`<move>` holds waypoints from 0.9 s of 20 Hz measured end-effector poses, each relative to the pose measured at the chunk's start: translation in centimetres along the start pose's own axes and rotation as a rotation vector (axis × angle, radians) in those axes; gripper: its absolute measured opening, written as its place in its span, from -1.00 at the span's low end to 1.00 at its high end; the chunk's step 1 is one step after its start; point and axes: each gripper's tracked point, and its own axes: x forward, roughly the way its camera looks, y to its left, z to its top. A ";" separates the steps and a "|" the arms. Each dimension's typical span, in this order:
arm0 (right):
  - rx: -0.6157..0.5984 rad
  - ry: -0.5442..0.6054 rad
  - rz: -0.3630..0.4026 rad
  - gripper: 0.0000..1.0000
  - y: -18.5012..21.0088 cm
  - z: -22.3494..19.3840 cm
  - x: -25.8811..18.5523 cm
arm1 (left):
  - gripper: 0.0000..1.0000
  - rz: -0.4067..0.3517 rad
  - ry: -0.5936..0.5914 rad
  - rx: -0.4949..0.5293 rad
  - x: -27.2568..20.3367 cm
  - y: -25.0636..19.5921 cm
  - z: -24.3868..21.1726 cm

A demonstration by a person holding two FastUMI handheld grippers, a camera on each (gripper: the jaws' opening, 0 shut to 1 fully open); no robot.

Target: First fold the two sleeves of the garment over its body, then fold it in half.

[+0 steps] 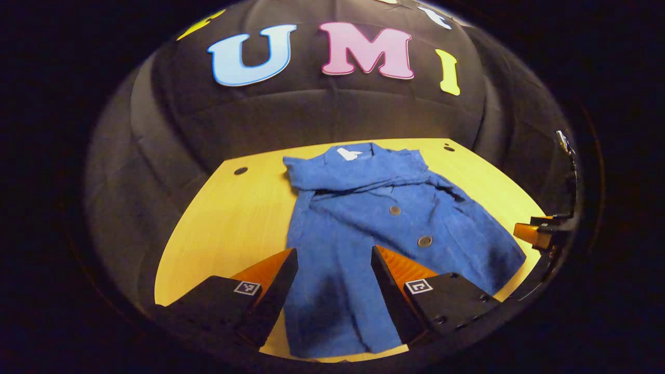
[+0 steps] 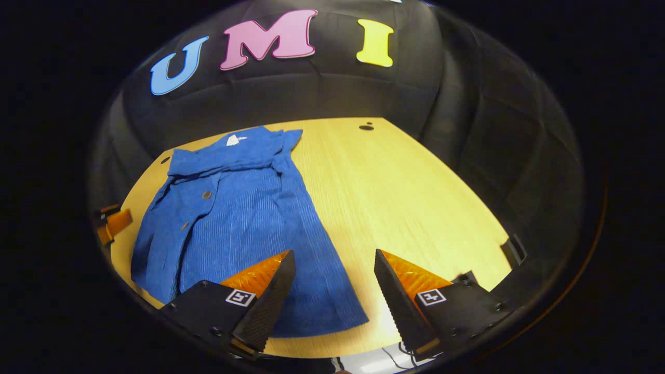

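A blue garment point(image 1: 384, 228) lies flat on the yellow wooden counter point(image 1: 234, 218), collar toward the far wall and hem toward the near edge. A small white label point(image 1: 349, 154) sits inside the collar; any writing on it is too small to read. Two round buttons point(image 1: 424, 241) show on the front. Both sleeves lie folded across the chest, just below the collar.

The left tool point(image 1: 334, 265) hangs above the near hem with its fingers spread wide, and the cloth shows in the gap between them. It holds nothing. Each finger carries a small square black-and-white marker point(image 1: 418, 286) near its base.

The right tool point(image 2: 335, 267) is also spread wide and empty. In the right gripper view the garment point(image 2: 244, 223) lies to the left and ahead; its hem corner reaches into the gap between the fingers, while bare counter point(image 2: 415, 197) lies ahead and to the right. The left tool's tip point(image 2: 114, 223) shows at the far left edge of that view, beside the garment.
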 end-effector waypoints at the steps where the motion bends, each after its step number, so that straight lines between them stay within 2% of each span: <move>1: -0.005 0.022 -0.017 0.94 -0.4 -1.0 -0.2 | 0.68 0.014 0.040 -0.010 -0.9 0.7 -2.1; 4: -0.082 0.025 -0.079 0.94 -1.5 -2.3 -0.2 | 0.67 0.038 0.125 -0.028 -2.6 2.3 -7.9; 5: -0.080 0.048 -0.074 0.94 -1.4 -3.4 0.0 | 0.67 0.046 0.140 -0.036 -2.8 2.7 -9.2; 7: 0.004 0.121 -0.057 0.95 -0.8 -5.7 0.5 | 0.67 0.035 0.181 -0.095 -2.5 2.1 -11.1; 8: 0.046 0.137 -0.052 0.87 -0.7 -5.9 0.4 | 0.67 0.039 0.200 -0.117 -2.2 1.7 -11.7; 9: 0.077 0.112 -0.070 0.91 -0.8 -5.1 0.6 | 0.68 0.046 0.173 -0.131 -2.2 1.9 -11.3; 10: 0.079 0.128 -0.070 0.94 -0.8 -5.5 0.6 | 0.68 0.051 0.185 -0.141 -1.9 1.8 -11.7; 11: 0.077 0.148 -0.061 0.84 -0.6 -5.7 0.3 | 0.67 0.060 0.193 -0.148 -2.1 1.8 -11.7; 12: 0.066 0.139 -0.055 0.96 -0.7 -5.4 0.6 | 0.66 0.053 0.193 -0.146 -2.3 1.6 -11.6; 13: 0.042 0.144 -0.044 0.84 -0.6 -5.5 0.6 | 0.64 0.046 0.194 -0.128 -2.4 1.5 -11.4; 14: 0.030 0.146 -0.030 0.82 -0.6 -5.4 0.5 | 0.52 0.030 0.196 -0.114 -2.2 1.2 -11.5; 15: 0.029 0.151 -0.014 0.93 -0.3 -5.6 0.6 | 0.41 0.026 0.200 -0.105 -2.0 0.7 -11.4; 16: 0.022 0.154 -0.003 0.78 0.0 -5.3 0.6 | 0.23 0.015 0.203 -0.100 -1.8 0.3 -11.2; 17: 0.008 0.158 0.009 0.67 0.3 -5.3 0.6 | 0.23 0.001 0.204 -0.100 -1.5 -0.1 -11.1; 18: -0.004 0.163 0.025 0.38 0.8 -5.2 0.7 | 0.05 -0.004 0.209 -0.099 -1.4 -0.5 -10.9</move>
